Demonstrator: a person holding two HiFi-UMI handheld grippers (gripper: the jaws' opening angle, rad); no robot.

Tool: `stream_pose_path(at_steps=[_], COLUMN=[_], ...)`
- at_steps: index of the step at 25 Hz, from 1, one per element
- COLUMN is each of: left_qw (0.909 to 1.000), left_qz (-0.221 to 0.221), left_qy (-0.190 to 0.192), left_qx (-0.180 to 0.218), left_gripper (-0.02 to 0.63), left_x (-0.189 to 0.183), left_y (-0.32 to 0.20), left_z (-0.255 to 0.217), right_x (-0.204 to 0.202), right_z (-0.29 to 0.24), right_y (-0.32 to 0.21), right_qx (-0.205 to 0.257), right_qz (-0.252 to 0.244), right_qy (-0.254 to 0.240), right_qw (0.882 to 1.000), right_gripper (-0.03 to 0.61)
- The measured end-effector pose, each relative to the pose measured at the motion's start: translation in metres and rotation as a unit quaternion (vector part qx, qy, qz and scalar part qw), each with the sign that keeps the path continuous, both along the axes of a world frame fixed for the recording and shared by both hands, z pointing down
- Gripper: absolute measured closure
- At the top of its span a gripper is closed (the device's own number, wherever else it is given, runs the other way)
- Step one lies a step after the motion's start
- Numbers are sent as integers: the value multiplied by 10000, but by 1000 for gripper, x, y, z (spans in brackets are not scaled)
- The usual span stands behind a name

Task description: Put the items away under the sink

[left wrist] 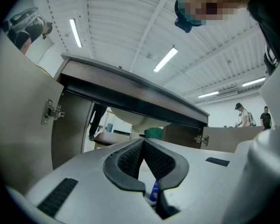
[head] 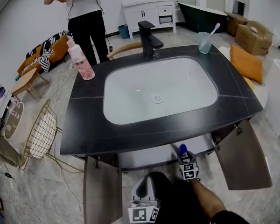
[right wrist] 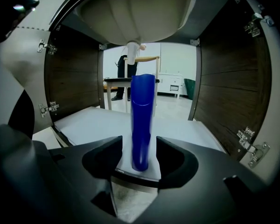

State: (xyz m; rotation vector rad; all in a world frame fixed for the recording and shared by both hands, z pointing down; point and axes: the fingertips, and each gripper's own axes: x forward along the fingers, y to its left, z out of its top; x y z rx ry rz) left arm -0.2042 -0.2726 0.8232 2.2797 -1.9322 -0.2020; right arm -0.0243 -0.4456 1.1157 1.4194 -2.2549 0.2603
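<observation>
Blue bottle [right wrist: 142, 120] upright between parted right gripper [right wrist: 139, 148] jaws, on cabinet floor [right wrist: 189, 133].

Bright, even light fills the room; the ceiling strip lights [left wrist: 165, 59] burn pure white in the left gripper view. The pale basin [head: 158, 94] gleams against the dark worktop [head: 233, 92]. The cabinet walls [right wrist: 72, 78] sit dim before a bright background (strong backlight). The blue bottle [right wrist: 142, 120] looks smeared. Every view bows at its edges, with the corners darkened.

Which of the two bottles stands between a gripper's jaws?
The blue bottle, between the right gripper's open jaws; the pink bottle stands up on the countertop.
</observation>
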Motion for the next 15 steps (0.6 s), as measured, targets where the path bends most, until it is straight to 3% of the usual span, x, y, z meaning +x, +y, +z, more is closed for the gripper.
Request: stream_pose_path(at_steps=[5,15], left_qw=[10000,9999], left_qz=[6,62], left_qy=[7,-97], left_qx=[70,107], left_gripper=[600,600], left_x=[-5,-4], left_y=[7,9], left_z=[-4,-23], right_x=[9,15], right_z=[-3,-16], right_y=[16,45], right_qx=[-62,-553], right_qz=[141,238], right_qy=[14,-128], right_qw=[9999,9981], right_gripper=[377,549])
